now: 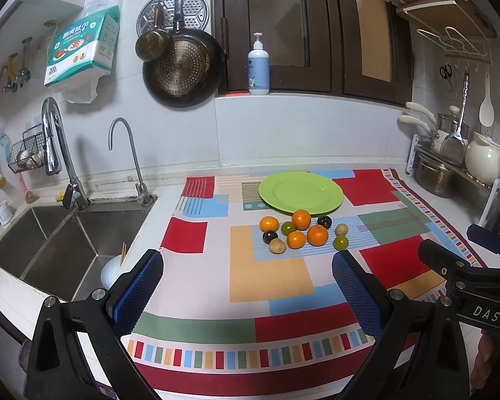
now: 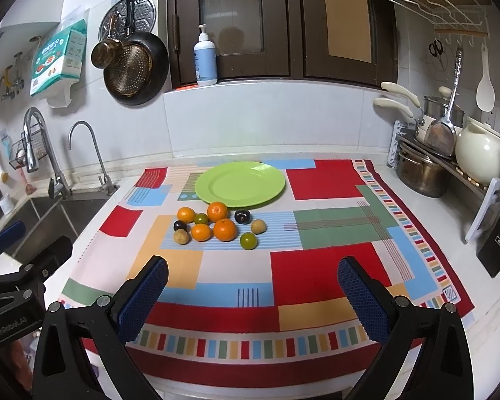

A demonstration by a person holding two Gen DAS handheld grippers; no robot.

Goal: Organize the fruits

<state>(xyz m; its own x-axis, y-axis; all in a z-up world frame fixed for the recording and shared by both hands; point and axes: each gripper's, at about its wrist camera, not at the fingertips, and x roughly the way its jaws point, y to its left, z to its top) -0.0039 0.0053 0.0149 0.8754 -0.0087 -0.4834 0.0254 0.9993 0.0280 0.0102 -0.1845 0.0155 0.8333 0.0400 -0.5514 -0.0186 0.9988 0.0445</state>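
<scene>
A green plate (image 1: 300, 192) (image 2: 240, 184) lies empty at the back of a colourful patterned cloth (image 1: 270, 280) (image 2: 316, 273). In front of it sits a cluster of small fruits: several oranges (image 1: 317, 235) (image 2: 224, 229), two green ones (image 1: 341, 242) (image 2: 248, 240), two dark ones (image 1: 324, 222) (image 2: 242, 216) and two tan ones (image 1: 277, 246) (image 2: 258, 226). My left gripper (image 1: 248, 263) is open and empty, above the cloth's near part. My right gripper (image 2: 252, 268) is open and empty, just short of the fruits.
A steel sink (image 1: 63, 236) with two taps lies left of the cloth, with a white bowl (image 1: 111, 271) in it. Pots and a cream kettle (image 2: 480, 156) stand on a rack at the right. A soap bottle (image 1: 258, 66) stands on the window sill. Pans hang on the wall.
</scene>
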